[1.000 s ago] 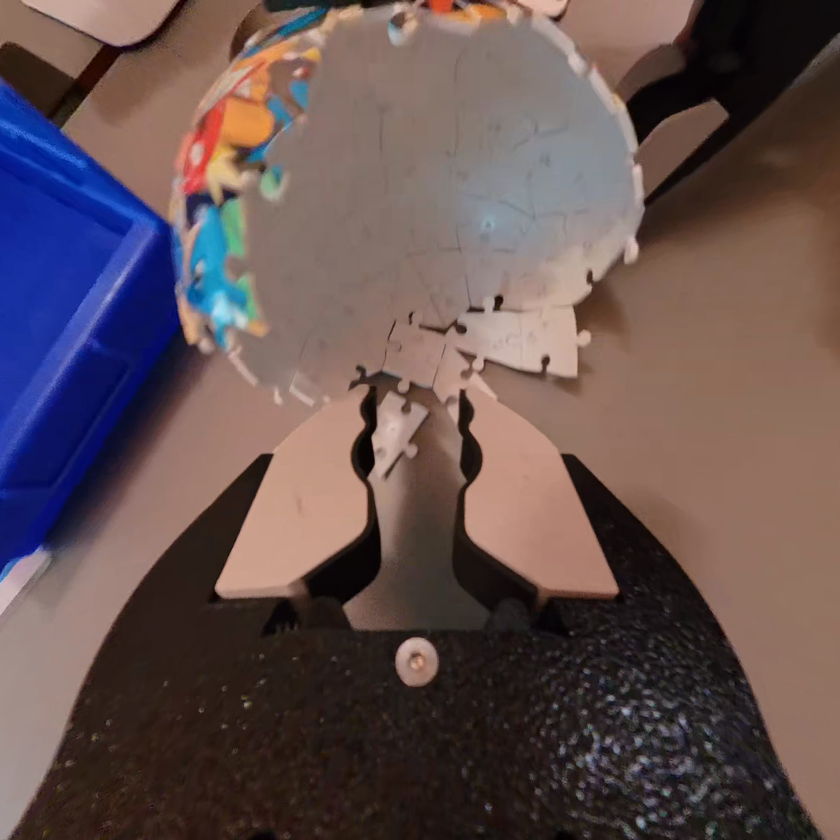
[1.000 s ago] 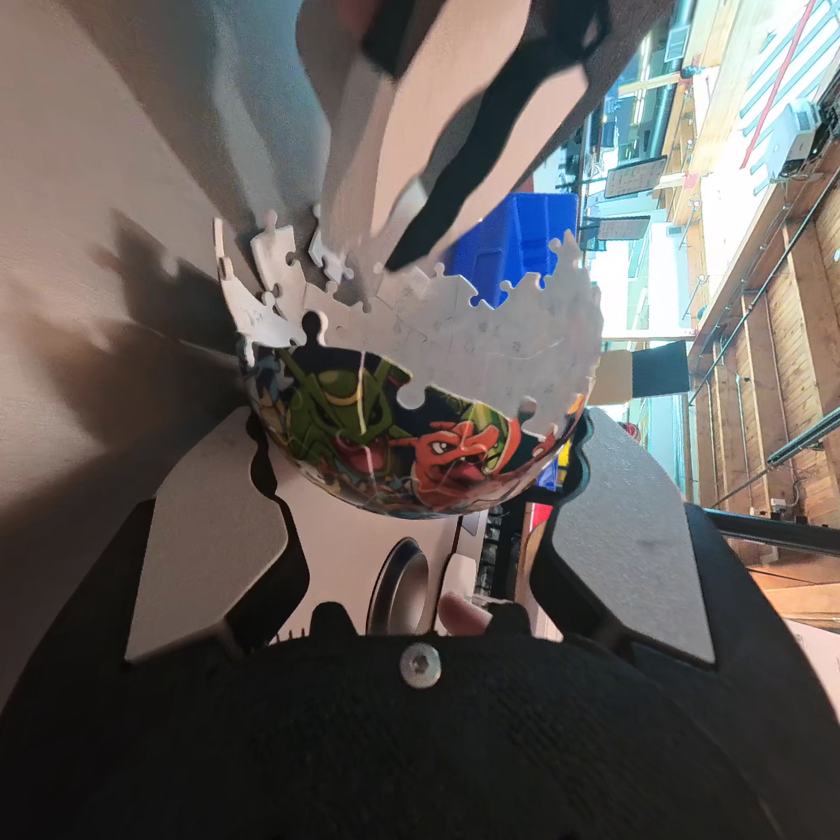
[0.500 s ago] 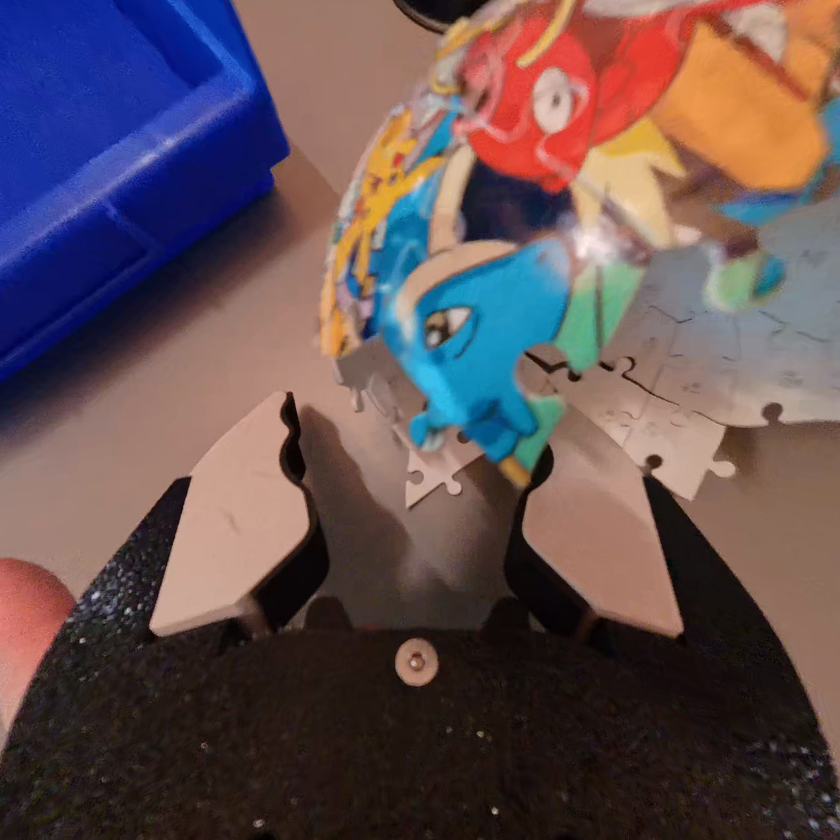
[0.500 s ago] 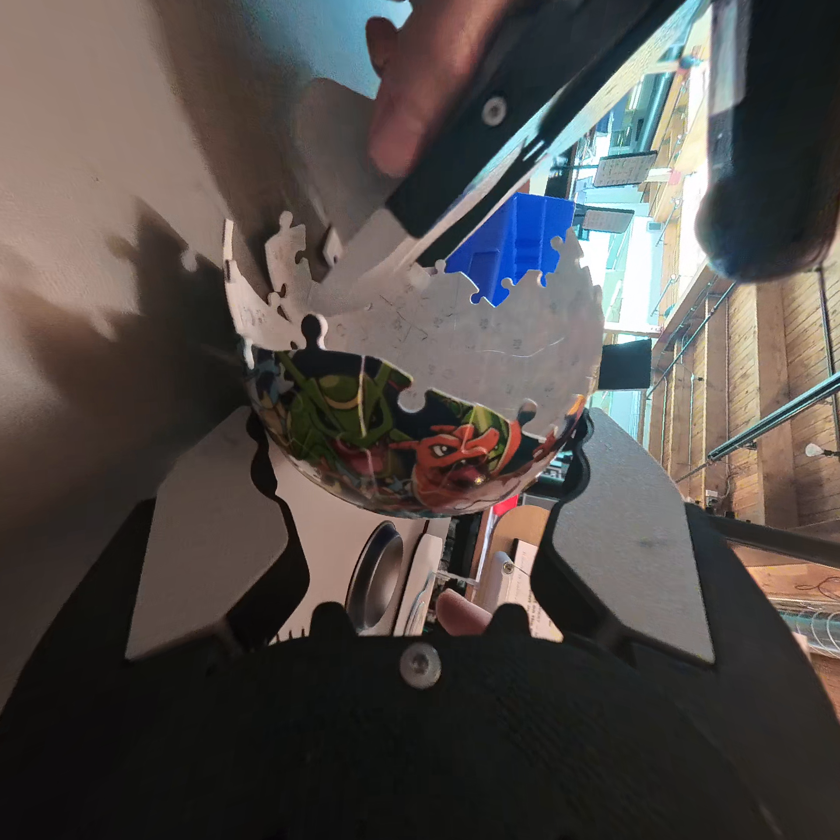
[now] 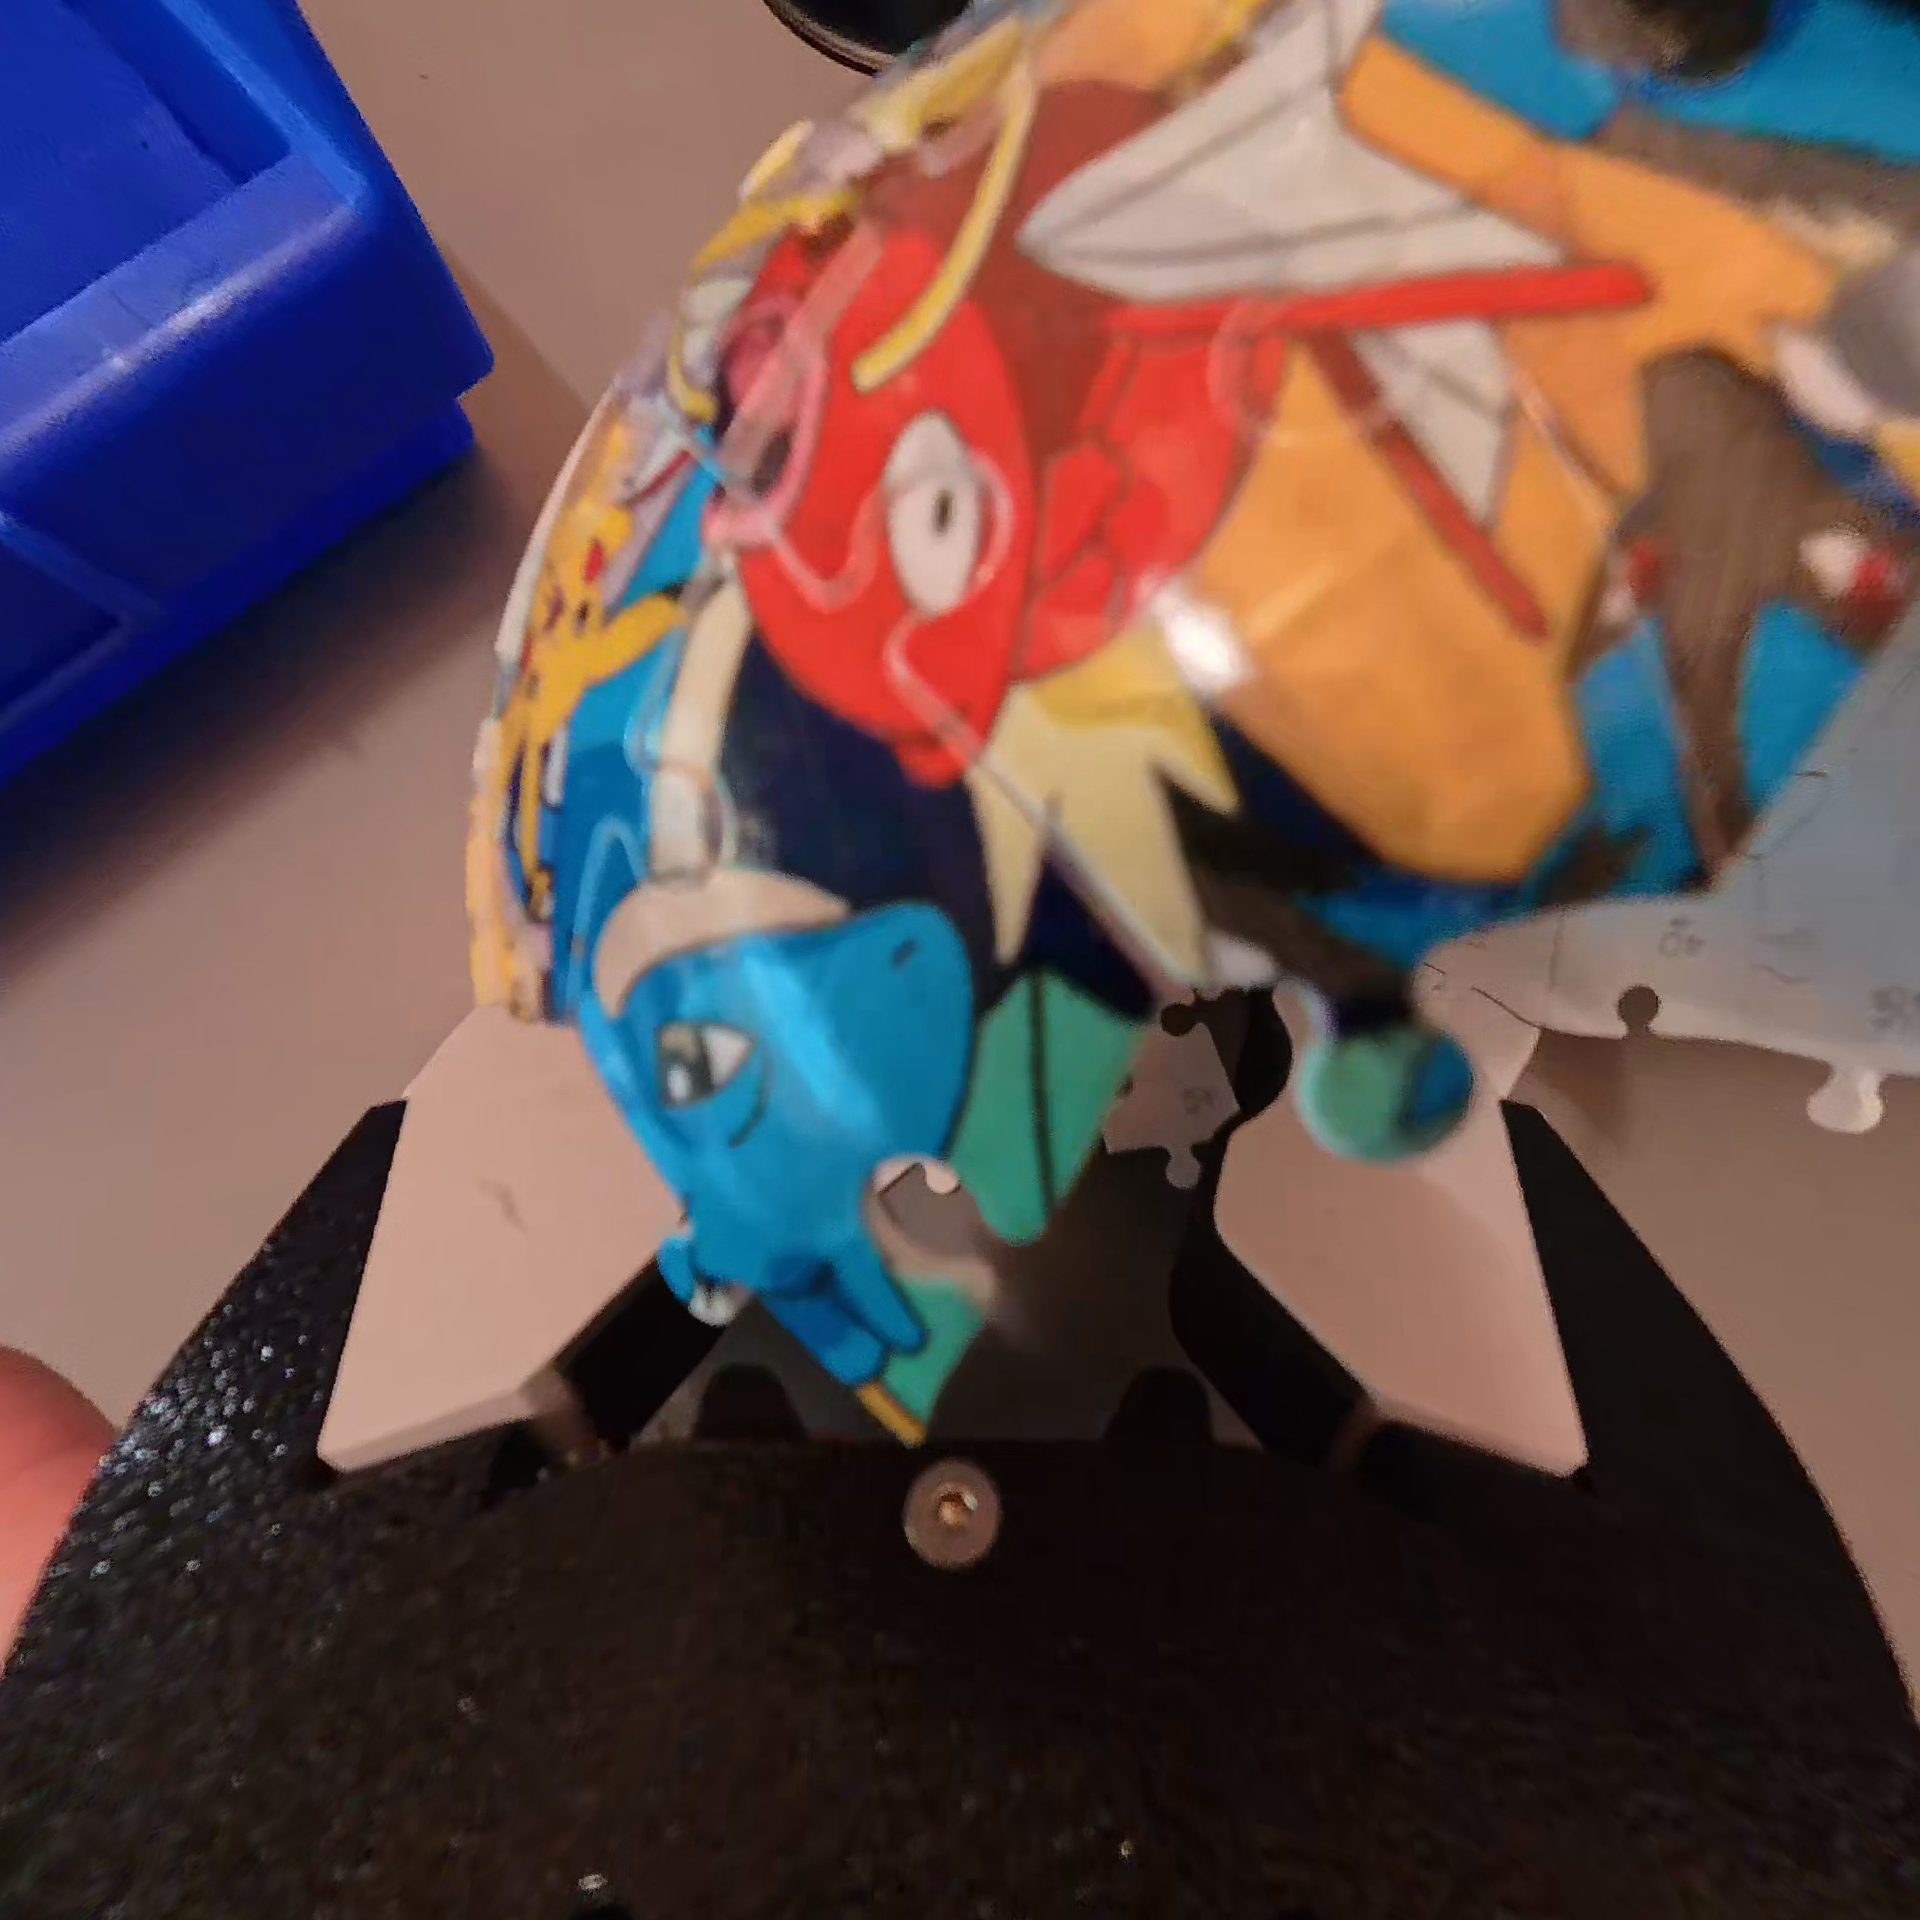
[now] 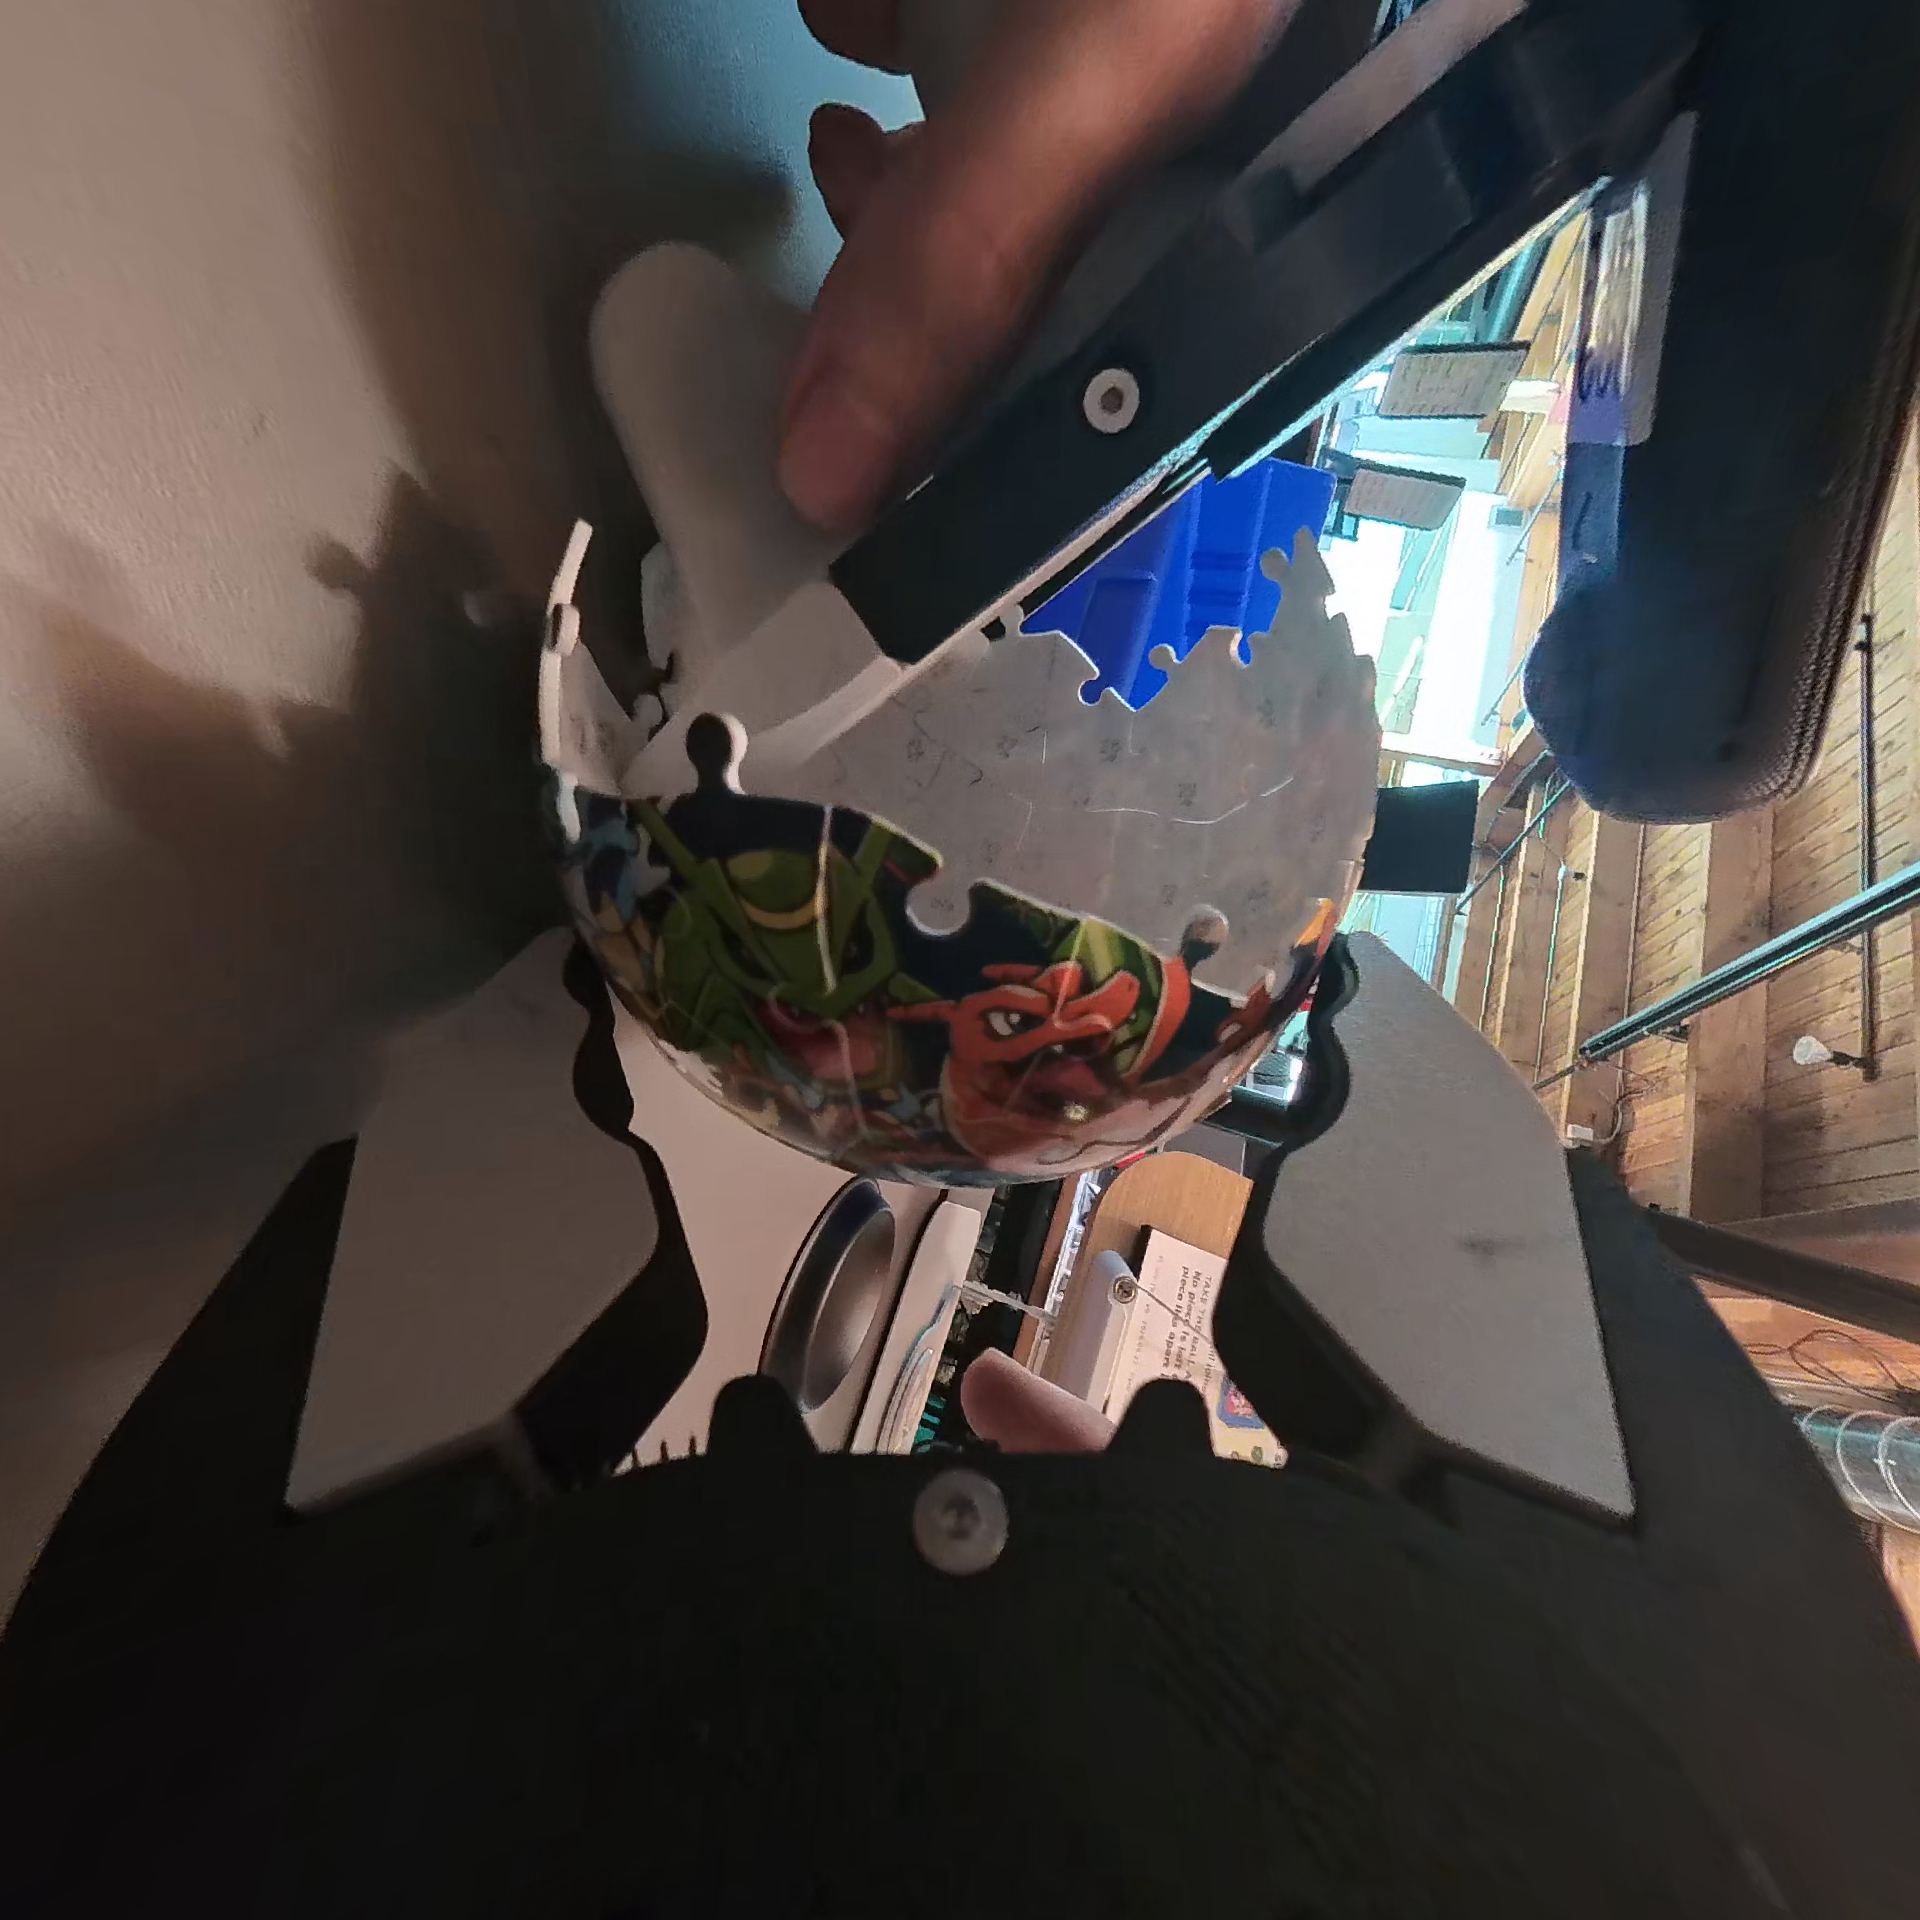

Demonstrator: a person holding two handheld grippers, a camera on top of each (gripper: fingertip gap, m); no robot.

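**Puzzle ball shell clamped by right tongs, left tongs spread wide at its rim**

Right gripper: fingers pressed on either side of a half-built puzzle ball, a curved shell of interlocked pieces with bright cartoon creatures printed outside and plain grey inside. Left finger meets the shell at 9 o'clock, right finger at 3 o'clock. Open rim faces away from the camera, jagged with tabs and notches.

Left gripper: jaws wide apart, nothing clamped. The printed outside of the puzzle ball fills the view from 12 to 3 o'clock and overlaps the gap between the fingers. A blue-and-green edge piece hangs down into that gap. A small grey loose piece sits near the right finger's inner edge; view is blurred, can't tell if it's attached to the shell or free.

In the right wrist view the left gripper comes in from 12–1 o'clock, with its pale fingertips at the shell's rim at 11 o'clock. Whether it touches the pieces there isn't clear. A person's hand wraps its black body.

Around:
- blue bin at 10 o'clock in the left wrist view, on the tan table, just beside the ball; it also shows through the rim notches in the right wrist view
- fingertip at 8 o'clock, on the left gripper's body
- round metal dish seen between the right gripper's fingers, below the ball
- wooden wall at 3 o'clock
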